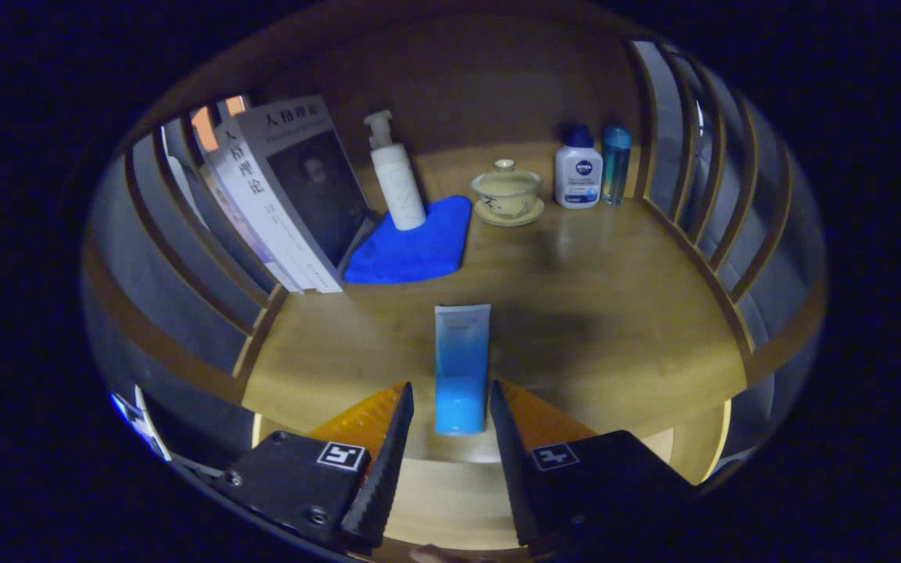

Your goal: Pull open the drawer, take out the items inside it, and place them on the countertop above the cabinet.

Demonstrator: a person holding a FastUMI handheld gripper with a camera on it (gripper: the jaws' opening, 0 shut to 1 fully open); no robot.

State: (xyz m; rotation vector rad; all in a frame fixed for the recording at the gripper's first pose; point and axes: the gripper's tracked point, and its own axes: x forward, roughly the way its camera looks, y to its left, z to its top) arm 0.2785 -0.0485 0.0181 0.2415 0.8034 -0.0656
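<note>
Gripper gapes at the countertop's near edge, a blue tube lying between its fingers, seemingly untouched. Bare wood spreads right; books, cloth and bottles stand far back.

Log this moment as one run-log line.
tool: open, fingers flanking tube's cap end, not pressing | blue tube: lying on countertop | stage: tube placed on top

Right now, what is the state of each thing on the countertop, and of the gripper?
Blue tube: lying flat between the fingers, not pressed.
Gripper: open.
Pump bottle: upright on the blue cloth.
Lidded cup: lid on, on its saucer.
White bottle: upright, capped.
Books: leaning.
</note>
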